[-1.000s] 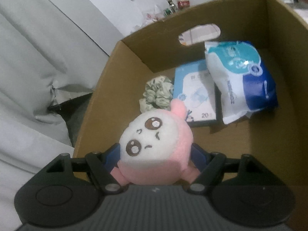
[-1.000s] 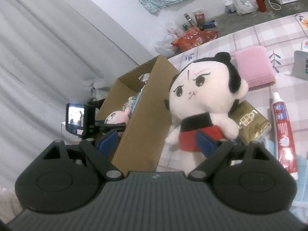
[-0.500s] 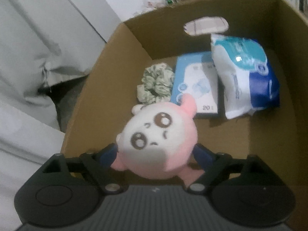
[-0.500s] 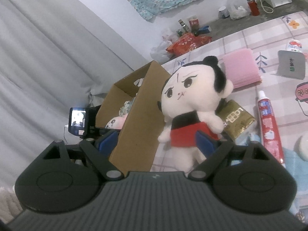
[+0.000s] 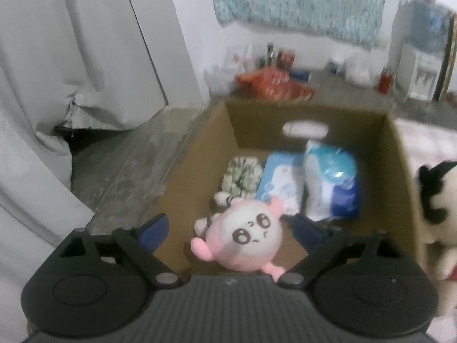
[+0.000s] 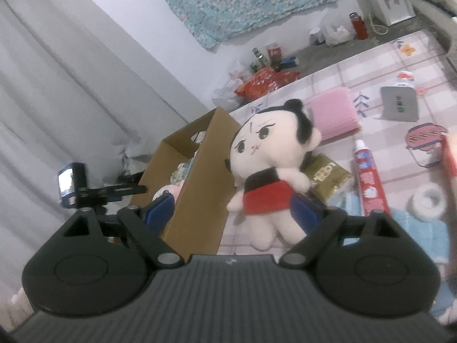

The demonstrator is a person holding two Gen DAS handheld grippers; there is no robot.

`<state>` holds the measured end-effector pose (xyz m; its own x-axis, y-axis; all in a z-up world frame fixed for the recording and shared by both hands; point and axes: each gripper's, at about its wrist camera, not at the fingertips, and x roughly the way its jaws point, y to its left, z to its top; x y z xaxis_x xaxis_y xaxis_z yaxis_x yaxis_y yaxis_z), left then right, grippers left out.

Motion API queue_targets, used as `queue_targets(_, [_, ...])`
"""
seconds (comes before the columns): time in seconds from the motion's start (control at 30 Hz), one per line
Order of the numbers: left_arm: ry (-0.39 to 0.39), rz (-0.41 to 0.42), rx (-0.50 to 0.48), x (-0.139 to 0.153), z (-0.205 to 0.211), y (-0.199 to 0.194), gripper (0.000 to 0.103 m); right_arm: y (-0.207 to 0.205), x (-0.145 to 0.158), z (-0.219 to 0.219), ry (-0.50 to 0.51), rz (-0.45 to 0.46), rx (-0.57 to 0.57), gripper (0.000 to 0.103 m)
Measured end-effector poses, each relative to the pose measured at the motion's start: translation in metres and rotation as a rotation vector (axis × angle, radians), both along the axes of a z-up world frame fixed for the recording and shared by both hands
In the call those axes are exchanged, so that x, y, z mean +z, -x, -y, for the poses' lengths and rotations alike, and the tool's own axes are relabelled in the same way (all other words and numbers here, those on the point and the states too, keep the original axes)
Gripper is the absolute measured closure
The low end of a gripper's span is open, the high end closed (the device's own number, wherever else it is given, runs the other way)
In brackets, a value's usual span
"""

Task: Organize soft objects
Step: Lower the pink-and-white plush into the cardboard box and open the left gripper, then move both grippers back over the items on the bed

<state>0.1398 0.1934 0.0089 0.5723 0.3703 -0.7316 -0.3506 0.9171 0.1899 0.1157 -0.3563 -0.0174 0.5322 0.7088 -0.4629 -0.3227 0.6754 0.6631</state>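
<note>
Two views are showing the same box from different sides. Looking from the left wrist, the left gripper (image 5: 230,225) is hovering over the near edge of the cardboard box (image 5: 200,154), its fingers spread wide and gripping nothing. Between them, and lower, the pink toy (image 5: 245,240) is lying on the box floor at the near side, face up, apart from both blue pads (image 5: 152,228). Farther in, a green scrunchie (image 5: 242,175) is sitting at the left, a light blue packet (image 5: 281,181) beside it, and a blue and white wipes pack (image 5: 331,181) at the right, leaning toward the far wall. This whole view is blurring, so print on the packs is unreadable. At the right edge, outside the box, part of a doll's head is being cut off by the frame.

Looking from the right wrist, the box interior is mostly hidden behind its near wall; only a sliver of its contents is showing. The doll (image 6: 268,168) is appearing whole here, standing tilted on the checked cloth (image 6: 400,57) against the right wall of the box. The right gripper (image 6: 232,211) is holding its fingers wide apart, with the doll's red skirt and legs between them; whether the right pad is touching the doll I cannot tell. A gold packet (image 6: 325,175), a toothpaste tube (image 6: 368,177) and a pink towel (image 6: 332,114) are lying to the right.
</note>
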Motion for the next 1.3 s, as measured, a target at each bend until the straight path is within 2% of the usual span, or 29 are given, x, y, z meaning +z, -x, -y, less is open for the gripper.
queue_targets(0.13, [0.042,0.073,-0.040,0.020,0.016,0.027,0.009,0.018,-0.001,0.013,0.018,0.007,-0.052,0.015])
queue_targets(0.37, [0.174,0.174,-0.239,0.045,0.077,0.074,0.004,0.054,-0.017,0.044,0.068,-0.020,-0.158,0.015])
queue_targets(0.57, [0.316,0.185,-0.430,0.042,0.148,0.089,0.004,0.082,-0.023,0.076,0.165,-0.012,-0.229,0.015])
queue_targets(0.63, [0.343,0.182,-0.480,0.036,0.171,0.092,0.004,0.089,-0.021,0.085,0.189,0.006,-0.246,0.015])
queue_targets(0.8, [0.374,0.131,-0.604,0.014,0.231,0.085,0.004,0.104,-0.023,0.101,0.241,0.043,-0.242,0.015])
queue_targets(0.97, [0.393,0.062,-0.656,-0.011,0.282,0.063,0.004,0.102,-0.040,0.094,0.288,0.035,-0.213,0.015])
queue_targets(1.1, [0.333,0.030,-0.688,-0.027,0.314,0.039,0.006,0.089,-0.051,0.081,0.323,0.075,-0.184,0.015])
queue_targets(1.2, [0.300,0.005,-0.720,-0.039,0.332,0.020,0.007,0.073,-0.063,0.071,0.353,0.110,-0.175,0.022])
queue_targets(1.23, [0.289,-0.011,-0.724,-0.047,0.341,0.009,0.009,0.066,-0.068,0.067,0.368,0.117,-0.169,0.028])
queue_targets(1.3, [0.274,-0.045,-0.727,-0.058,0.353,-0.007,0.020,0.055,-0.077,0.062,0.387,0.129,-0.157,0.035])
